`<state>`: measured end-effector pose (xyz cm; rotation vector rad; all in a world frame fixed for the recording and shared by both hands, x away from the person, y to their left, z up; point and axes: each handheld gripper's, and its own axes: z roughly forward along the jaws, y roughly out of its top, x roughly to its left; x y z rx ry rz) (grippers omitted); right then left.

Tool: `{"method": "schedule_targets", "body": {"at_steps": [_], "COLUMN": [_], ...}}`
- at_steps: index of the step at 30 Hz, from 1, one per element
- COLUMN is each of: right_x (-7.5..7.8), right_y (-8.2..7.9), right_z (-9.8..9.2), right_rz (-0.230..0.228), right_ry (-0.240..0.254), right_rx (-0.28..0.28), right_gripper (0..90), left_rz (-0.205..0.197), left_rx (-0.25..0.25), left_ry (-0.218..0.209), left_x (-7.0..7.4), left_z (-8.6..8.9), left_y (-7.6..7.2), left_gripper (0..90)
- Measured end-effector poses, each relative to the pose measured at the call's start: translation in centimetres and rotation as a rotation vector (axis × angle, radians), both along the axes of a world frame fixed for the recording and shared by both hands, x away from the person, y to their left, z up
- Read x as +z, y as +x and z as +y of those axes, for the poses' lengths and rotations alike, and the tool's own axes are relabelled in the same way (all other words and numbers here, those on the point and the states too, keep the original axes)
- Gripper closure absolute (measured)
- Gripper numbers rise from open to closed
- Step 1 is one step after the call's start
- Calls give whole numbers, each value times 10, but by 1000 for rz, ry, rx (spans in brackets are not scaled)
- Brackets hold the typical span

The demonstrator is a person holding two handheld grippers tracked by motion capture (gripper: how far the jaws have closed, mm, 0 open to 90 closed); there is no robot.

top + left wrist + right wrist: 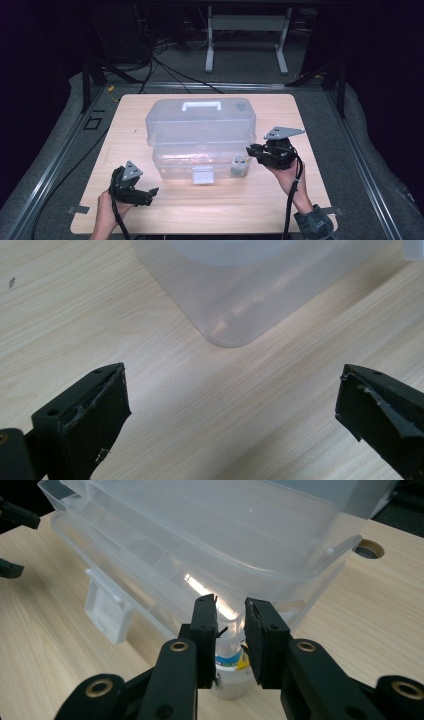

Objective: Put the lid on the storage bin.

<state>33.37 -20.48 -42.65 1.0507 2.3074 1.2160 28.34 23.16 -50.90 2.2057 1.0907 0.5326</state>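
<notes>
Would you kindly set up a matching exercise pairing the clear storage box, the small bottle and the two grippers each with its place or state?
Things:
1. left gripper
2. right gripper
3. clear storage box
4. small bottle

Places or states:
A. mid-table, white handle on top
B. jaws wide apart over bare wood, near the box's corner
C. clamped between two black jaws by the box's front right corner
D. jaws closed narrow around something

Pairs: 1-B, 2-D, 3-A, 4-C
</notes>
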Motion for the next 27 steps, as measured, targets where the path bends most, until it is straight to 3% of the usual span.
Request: {"method": "schedule_targets", "body": {"at_steps": [10,17,21,24,27], "right_x": [-18,-43,-47,-50,-58], "right_y": [-5,-5,-9,-12,-13], "right_z": [-2,-1,-9,-17,-27], "right_rz": [49,117,119,118,131], "right_ry": [-31,-116,-113,-116,-129], "right_rx": [0,-3,-11,-23,-56], "right_gripper": [744,725,719,687,601], "left_rz": [13,7,10,9,8], "left_rx": [-22,-20,-14,-14,-10], "left_ry": [9,11,16,24,24], "left_x": [-3,-3,-4,-4,-6], "left_z": [-3,-3,-2,-1,0], "left_y": [0,-1,0,0,1], "left_gripper": [7,7,7,7,6]}}
